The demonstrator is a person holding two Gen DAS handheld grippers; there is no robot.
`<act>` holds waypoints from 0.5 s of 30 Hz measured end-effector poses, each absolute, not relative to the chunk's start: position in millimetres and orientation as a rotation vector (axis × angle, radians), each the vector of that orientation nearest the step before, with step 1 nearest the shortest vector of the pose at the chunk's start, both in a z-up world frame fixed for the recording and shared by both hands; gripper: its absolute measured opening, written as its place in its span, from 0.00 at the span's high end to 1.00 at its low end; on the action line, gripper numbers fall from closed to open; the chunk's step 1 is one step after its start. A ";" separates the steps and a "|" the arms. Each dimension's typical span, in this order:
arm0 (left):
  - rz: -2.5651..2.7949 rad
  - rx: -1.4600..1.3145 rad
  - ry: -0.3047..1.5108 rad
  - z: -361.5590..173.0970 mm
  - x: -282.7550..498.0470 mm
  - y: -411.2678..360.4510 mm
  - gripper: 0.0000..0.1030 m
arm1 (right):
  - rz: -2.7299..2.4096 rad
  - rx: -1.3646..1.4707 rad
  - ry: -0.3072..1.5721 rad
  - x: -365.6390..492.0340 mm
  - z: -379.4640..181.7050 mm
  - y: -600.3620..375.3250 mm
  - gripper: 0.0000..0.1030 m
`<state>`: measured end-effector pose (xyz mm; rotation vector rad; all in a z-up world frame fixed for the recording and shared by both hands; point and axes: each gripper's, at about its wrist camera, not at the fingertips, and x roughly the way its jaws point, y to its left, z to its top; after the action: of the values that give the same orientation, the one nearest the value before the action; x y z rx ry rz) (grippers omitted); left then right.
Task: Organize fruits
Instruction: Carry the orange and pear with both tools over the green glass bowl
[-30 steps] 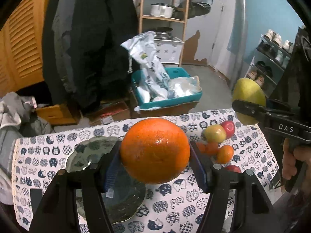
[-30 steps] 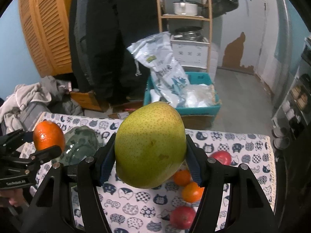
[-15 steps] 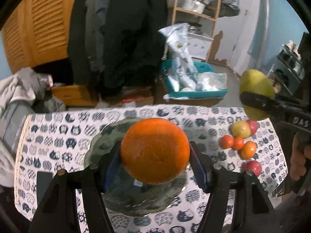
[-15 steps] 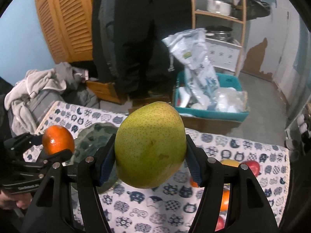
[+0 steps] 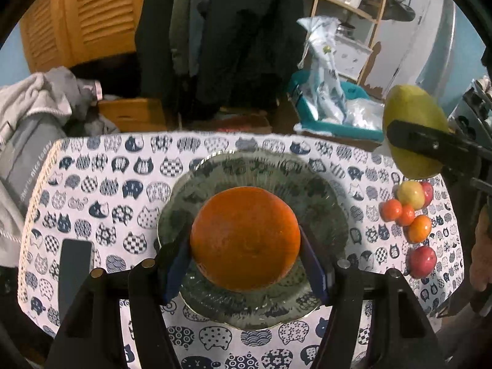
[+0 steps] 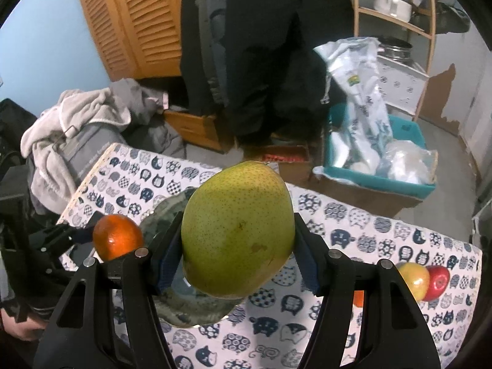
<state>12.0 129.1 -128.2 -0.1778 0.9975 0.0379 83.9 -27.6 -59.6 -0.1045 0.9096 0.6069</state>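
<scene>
My left gripper (image 5: 244, 246) is shut on a large orange (image 5: 245, 238) and holds it above the green glass plate (image 5: 326, 200) in the middle of the table. My right gripper (image 6: 236, 240) is shut on a yellow-green pear (image 6: 236, 227) and holds it above the plate's right side (image 6: 190, 310). The pear (image 5: 412, 129) shows at the right of the left wrist view, the orange (image 6: 117, 241) at the left of the right wrist view. Several small fruits lie at the table's right: a yellow apple (image 5: 410, 194), tangerines (image 5: 406, 215) and a red apple (image 5: 422, 261).
A cat-print cloth (image 5: 107, 190) covers the table. A dark phone (image 5: 73, 264) lies at the front left. Beyond the far edge are a teal bin with bags (image 5: 332, 117), a wooden shelf (image 5: 347, 6), hanging coats and a pile of grey clothes (image 5: 27, 117).
Both grippers have swung left with their fruit. The plate now sits under the orange, and the pear has come over the plate's right side. The loose fruits have shifted right in view.
</scene>
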 end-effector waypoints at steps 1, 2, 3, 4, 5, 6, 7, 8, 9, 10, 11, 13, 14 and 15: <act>0.045 -0.182 1.014 -135.2 13.3 129.8 0.34 | 0.612 -0.108 0.917 83.7 -62.9 -23.9 0.36; 0.048 -0.183 1.024 -139.6 14.5 131.2 0.34 | 0.615 -0.113 0.921 83.3 -65.1 -20.7 0.37; 0.052 -0.184 1.032 -143.4 15.1 132.2 0.34 | 0.617 -0.119 0.926 83.0 -67.8 -18.7 0.37; 0.057 -0.188 1.043 -148.4 16.2 133.5 0.34 | 0.620 -0.125 0.933 82.6 -71.8 -15.8 0.36; 0.060 -0.195 1.055 -153.5 17.4 135.1 0.34 | 0.622 -0.129 0.939 82.6 -75.1 -13.9 0.37; 0.061 -0.202 1.067 -158.7 18.4 136.3 0.34 | 0.622 -0.132 0.944 82.6 -77.6 -11.7 0.36; 0.063 -0.209 1.078 -163.2 19.4 137.3 0.34 | 0.623 -0.137 0.953 82.8 -81.5 -10.0 0.37; 0.066 -0.216 1.091 -168.6 20.5 137.9 0.34 | 0.624 -0.139 0.959 83.2 -84.6 -9.0 0.36; 0.067 -0.219 1.104 -173.5 21.4 137.7 0.34 | 0.625 -0.139 0.964 83.1 -86.9 -8.4 0.36; 0.063 -0.224 1.126 -181.1 23.0 137.2 0.34 | 0.627 -0.139 0.975 83.7 -90.8 -7.5 0.37; 0.061 -0.225 1.135 -183.9 23.6 136.7 0.34 | 0.628 -0.139 0.982 83.8 -93.5 -6.6 0.37; 0.064 -0.235 1.165 -195.4 24.8 136.1 0.34 | 0.630 -0.141 0.999 84.7 -100.6 -4.6 0.36; 0.067 -0.235 1.178 -200.7 25.2 136.2 0.34 | 0.631 -0.144 1.005 84.9 -103.2 -3.6 0.36; 0.070 -0.234 1.187 -205.0 25.6 136.6 0.34 | 0.632 -0.147 1.011 84.9 -106.2 -2.6 0.37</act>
<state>25.6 136.6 -205.0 -0.2336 1.1874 0.0702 84.9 -2.6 -106.2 -0.1473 1.0105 0.6324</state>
